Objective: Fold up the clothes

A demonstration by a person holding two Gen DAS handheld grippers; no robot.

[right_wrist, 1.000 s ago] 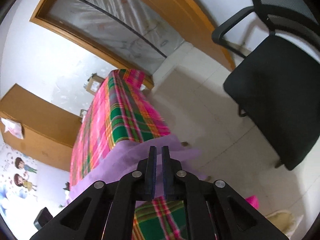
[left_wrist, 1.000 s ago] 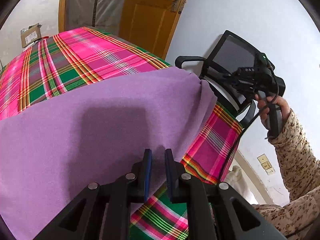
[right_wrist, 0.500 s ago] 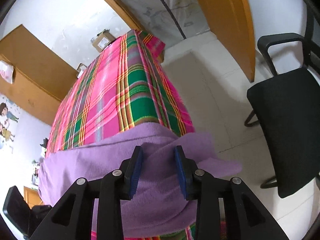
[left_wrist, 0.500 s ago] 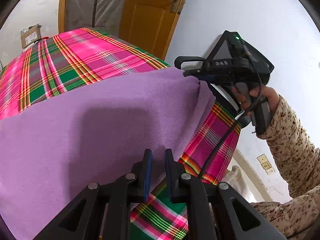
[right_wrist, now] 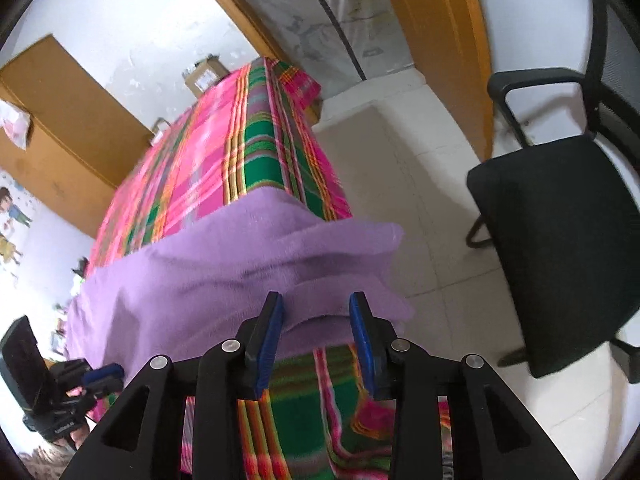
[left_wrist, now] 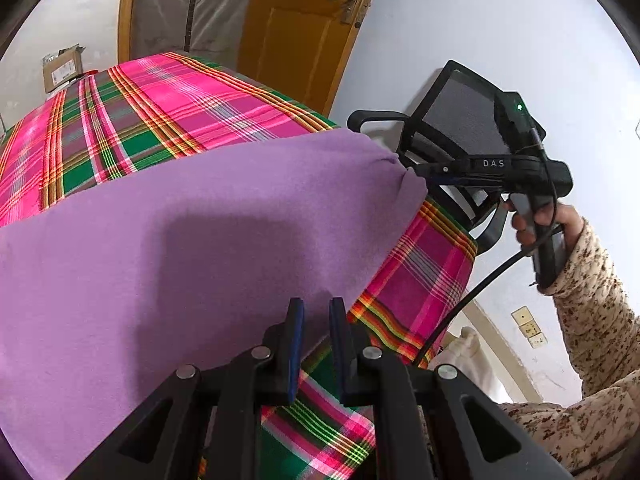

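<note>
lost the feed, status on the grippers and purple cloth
Right hand-held gripper just opened, purple cloth corner between pads, unpinched. Left hand-held gripper narrow at cloth edge. Nothing blocking.

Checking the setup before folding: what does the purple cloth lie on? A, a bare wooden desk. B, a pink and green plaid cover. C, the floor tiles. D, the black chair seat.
B: the purple cloth is spread over the plaid cover, one corner hanging past its edge.

The right gripper (right_wrist: 317, 320) is standing with jaws newly spread around the purple cloth's (right_wrist: 224, 272) bunched corner at lower centre of its own view, apparently no longer pinching it, while rolling so the black chair (right_wrist: 560, 248) is sliding right.
</note>
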